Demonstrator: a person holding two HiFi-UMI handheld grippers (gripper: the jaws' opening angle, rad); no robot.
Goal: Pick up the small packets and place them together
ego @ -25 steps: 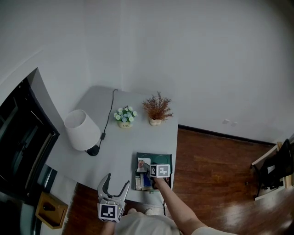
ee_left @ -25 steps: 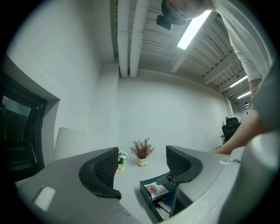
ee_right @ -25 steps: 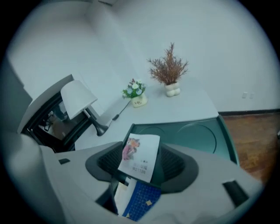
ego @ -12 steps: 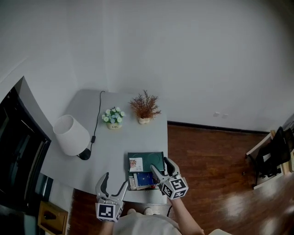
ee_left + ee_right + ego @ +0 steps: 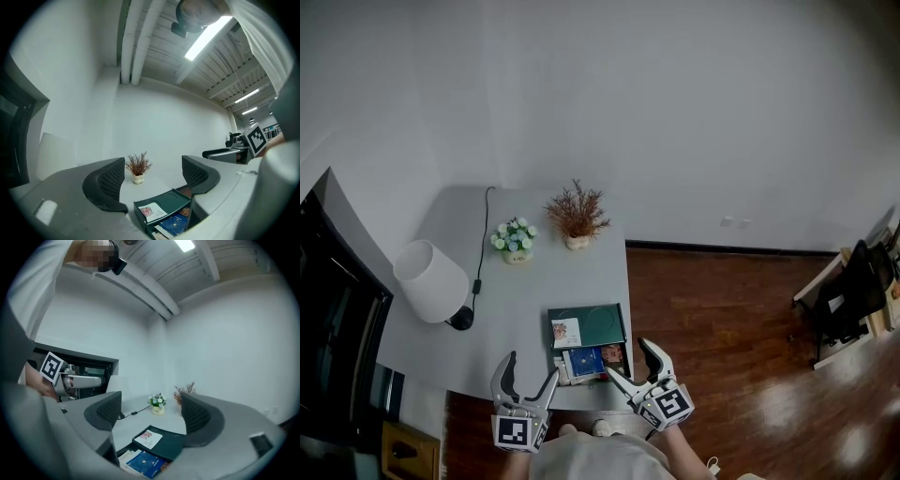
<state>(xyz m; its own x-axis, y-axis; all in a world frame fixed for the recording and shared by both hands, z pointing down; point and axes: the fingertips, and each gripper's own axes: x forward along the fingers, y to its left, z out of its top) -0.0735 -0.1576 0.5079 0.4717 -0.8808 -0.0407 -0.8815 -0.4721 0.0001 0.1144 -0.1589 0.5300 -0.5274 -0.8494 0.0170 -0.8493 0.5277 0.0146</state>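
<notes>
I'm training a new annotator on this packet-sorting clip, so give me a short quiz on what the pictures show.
1. True or false: the left tongs grip a packet.
2. The white packet with the pink picture lies: A) on the dark green tray; B) under a chair; C) inside a flowerpot.
3. Which plant stands nearer the white lamp: the white flowers or the dried reddish sprigs?
Key: 1 false, they are open and empty. 2 A. 3 the white flowers.
</notes>
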